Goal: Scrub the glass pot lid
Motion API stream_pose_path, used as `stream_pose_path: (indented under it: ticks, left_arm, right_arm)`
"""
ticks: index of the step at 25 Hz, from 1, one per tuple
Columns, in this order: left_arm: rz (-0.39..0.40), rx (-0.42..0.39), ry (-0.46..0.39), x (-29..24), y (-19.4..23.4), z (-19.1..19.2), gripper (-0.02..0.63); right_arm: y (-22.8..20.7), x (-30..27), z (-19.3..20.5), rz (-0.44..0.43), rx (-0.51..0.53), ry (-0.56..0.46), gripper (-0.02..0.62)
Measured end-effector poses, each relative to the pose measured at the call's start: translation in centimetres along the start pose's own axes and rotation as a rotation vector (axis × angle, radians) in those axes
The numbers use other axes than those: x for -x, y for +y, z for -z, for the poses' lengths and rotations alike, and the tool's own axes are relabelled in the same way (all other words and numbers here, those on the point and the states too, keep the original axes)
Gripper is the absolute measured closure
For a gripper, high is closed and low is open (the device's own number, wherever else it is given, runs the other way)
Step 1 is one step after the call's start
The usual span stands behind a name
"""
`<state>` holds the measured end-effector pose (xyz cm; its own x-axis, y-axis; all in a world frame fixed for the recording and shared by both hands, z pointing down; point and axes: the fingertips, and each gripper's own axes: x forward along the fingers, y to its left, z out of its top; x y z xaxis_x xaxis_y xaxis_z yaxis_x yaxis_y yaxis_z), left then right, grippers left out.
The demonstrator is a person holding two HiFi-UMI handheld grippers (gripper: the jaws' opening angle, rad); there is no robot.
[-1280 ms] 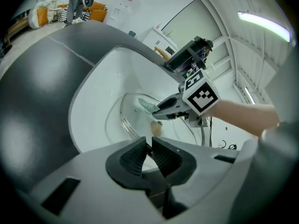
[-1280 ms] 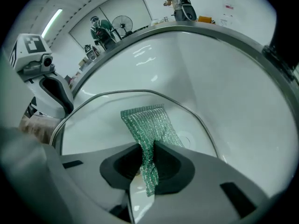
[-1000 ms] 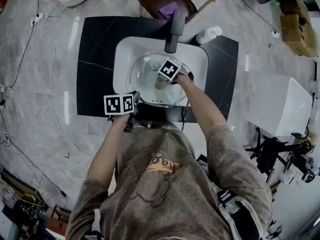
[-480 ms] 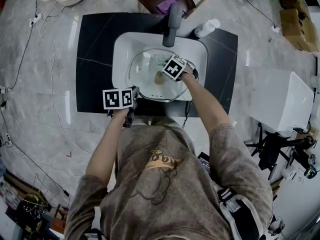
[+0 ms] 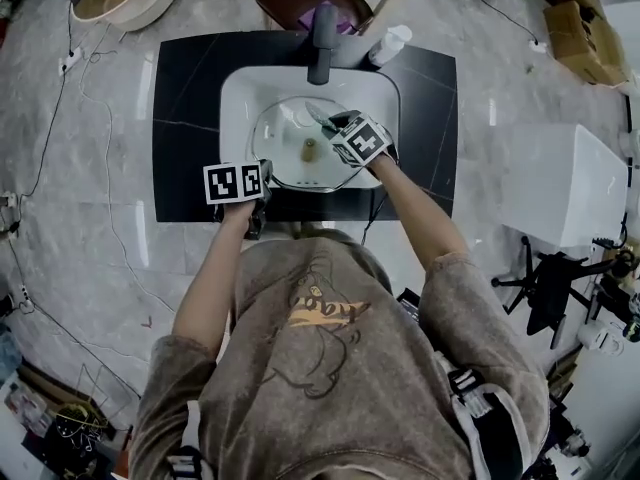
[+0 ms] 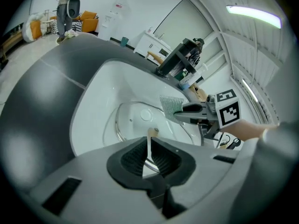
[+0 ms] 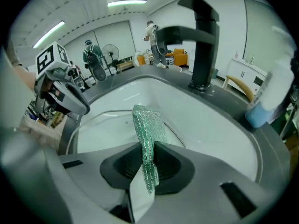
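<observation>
Two grippers work at a white sink basin [image 5: 235, 98] in a dark worktop [image 5: 185, 88]. Jaws of the left gripper [image 6: 148, 155] pinch the rim of the round glass pot lid [image 5: 285, 143] lying in the basin. Jaws of the right gripper [image 7: 148, 164] clamp a green mesh scouring pad [image 7: 147, 125], apparently clear of the glass. Scrubbing seems unfinished.

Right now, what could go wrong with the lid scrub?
1. Left gripper has just been closing on only the thin rim of the lid; scrubbing pressure could slip or tip it against the sink.
2. Right gripper pinches the pad by one edge; it may fold or pull out when pressed.
</observation>
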<state>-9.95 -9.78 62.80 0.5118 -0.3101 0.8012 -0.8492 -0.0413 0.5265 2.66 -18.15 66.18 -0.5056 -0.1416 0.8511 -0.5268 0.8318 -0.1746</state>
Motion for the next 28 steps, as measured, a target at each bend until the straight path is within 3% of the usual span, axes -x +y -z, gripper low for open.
stream_pose_path:
  ticks: [9, 18, 23, 28]
  left_arm:
    - [0.017, -0.147, -0.120, 4.3, -4.1, -3.1, 0.577]
    - [0.089, -0.291, -0.215, 8.3, -9.0, -4.3, 0.575]
    - [0.119, -0.316, -0.251, 10.3, -10.7, -3.4, 0.575]
    - [0.131, -0.376, -0.384, 13.2, -12.3, -4.4, 0.582]
  right_arm:
    - [3.2, 8.6, -1.9, 0.017, -0.077, -0.226, 0.511]
    - [6.2, 16.4, -2.1, 0.040, -0.096, -0.389, 0.511]
    - [8.1, 20.4, -1.6, 0.057, -0.149, -0.486, 0.511]
    - [9.9, 23.3, -1.8, 0.085, -0.206, -0.589, 0.511]
